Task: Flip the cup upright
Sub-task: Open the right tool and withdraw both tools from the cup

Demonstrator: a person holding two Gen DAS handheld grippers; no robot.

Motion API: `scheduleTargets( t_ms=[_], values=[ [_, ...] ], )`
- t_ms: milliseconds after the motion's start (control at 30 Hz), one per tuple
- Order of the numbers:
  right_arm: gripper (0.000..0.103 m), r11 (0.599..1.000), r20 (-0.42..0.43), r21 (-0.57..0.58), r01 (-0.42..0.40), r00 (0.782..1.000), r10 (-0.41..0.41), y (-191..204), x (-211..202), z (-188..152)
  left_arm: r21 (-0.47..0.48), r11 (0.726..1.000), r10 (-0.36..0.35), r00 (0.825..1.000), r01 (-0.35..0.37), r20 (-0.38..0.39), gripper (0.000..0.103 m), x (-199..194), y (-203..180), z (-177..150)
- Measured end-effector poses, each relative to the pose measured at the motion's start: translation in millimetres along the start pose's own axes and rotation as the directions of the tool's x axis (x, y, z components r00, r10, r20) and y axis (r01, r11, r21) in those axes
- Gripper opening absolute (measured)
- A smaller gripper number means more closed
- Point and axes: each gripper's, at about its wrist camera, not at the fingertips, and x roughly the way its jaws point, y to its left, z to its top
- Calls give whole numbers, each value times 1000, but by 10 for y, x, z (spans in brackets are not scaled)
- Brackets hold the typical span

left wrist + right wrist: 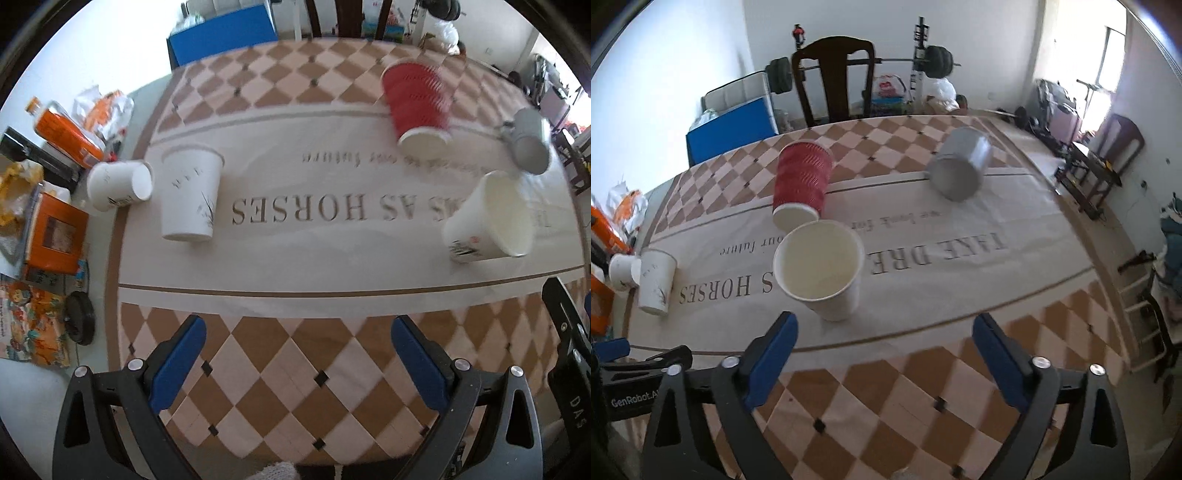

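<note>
Both claws, left (297, 341) and right (882, 338), hung wide apart and held nothing above the tablecloth (923, 387). Ahead of the right claw a white cup (822, 267) stood mouth up, near a red cup (801, 184) that stood mouth up too.

"AS HORSES" on tablecloth (295, 251)

The worktop (1052, 266) wears a checkered cloth with printed lettering. On it: a red cup (801, 182) upside down, a grey cup (960, 168) on its side, a white cup (822, 269) upright (mouth open), another white cup (656, 282) inverted.
</note>
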Motion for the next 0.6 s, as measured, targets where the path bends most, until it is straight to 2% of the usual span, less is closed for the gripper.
scheduleTargets(
  t_ms=[200,467,600],
  values=[
    [103,1000,-26,-18,22,999,-22,-216,-639,249,-20,1000,-7,997,9,78,102,-733,-82,52],
    [103,997,-59,-71,-16,998,12,-451,-1563,546,-41,999,-25,984,32,176,102,-1779,-130,-88],
    [103,997,-47,-76,-25,999,21,-530,-1947,656,-43,998,-25,975,35,220,102,-2160,-155,-167]
  ],
)
